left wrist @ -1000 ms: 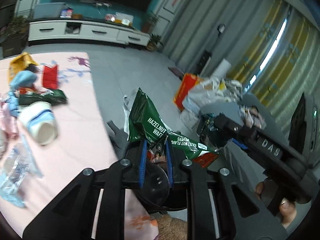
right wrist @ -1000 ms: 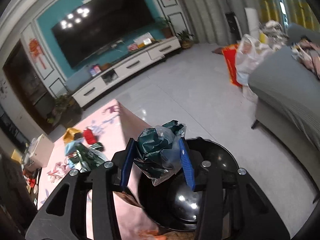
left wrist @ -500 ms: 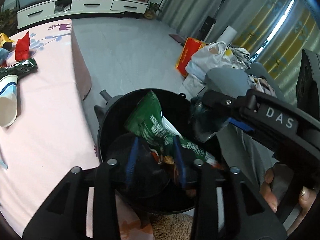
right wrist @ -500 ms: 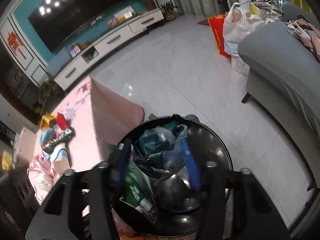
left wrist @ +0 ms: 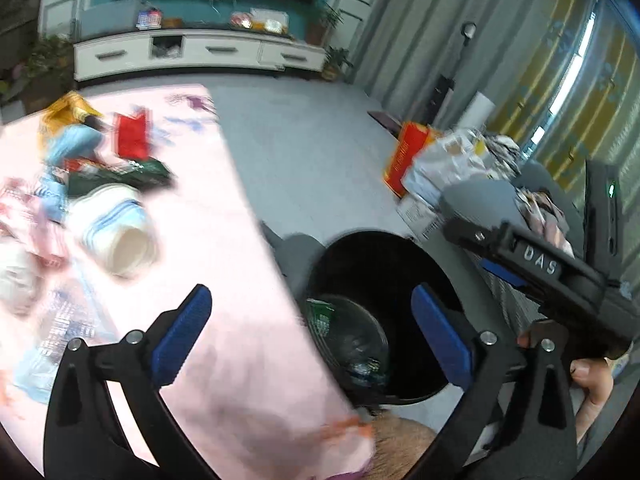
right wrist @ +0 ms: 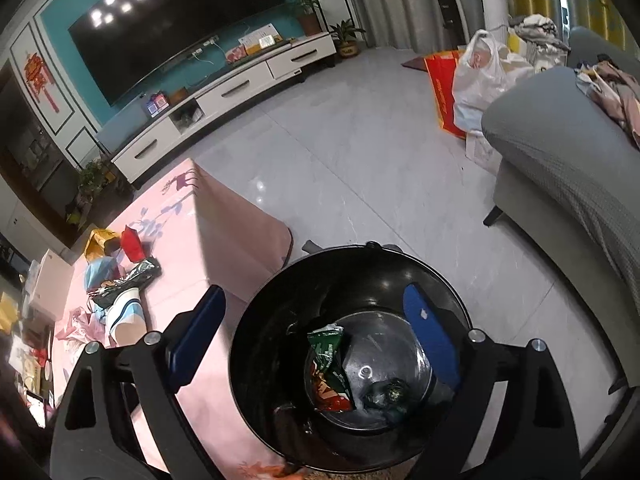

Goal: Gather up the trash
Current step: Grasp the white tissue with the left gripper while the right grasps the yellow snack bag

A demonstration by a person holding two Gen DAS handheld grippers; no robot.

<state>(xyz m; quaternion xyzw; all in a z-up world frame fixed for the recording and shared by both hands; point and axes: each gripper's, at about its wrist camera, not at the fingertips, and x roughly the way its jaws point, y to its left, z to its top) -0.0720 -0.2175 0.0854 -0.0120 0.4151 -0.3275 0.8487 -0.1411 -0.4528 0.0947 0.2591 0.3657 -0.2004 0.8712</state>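
Round black plastic bin beside the pink-clothed surface; green foil wafer wrapper and crumpled clear-and-green bag lie at its bottom. Left tongs and right tongs have just been opening, now apart, empty. Risk: remaining litter sits clustered on the surface; a hasty grab may scatter pieces.

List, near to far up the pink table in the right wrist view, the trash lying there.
White paper cup with blue stripes → dark green foil wrapper → light blue crumpled bag → red packet → yellow bag.
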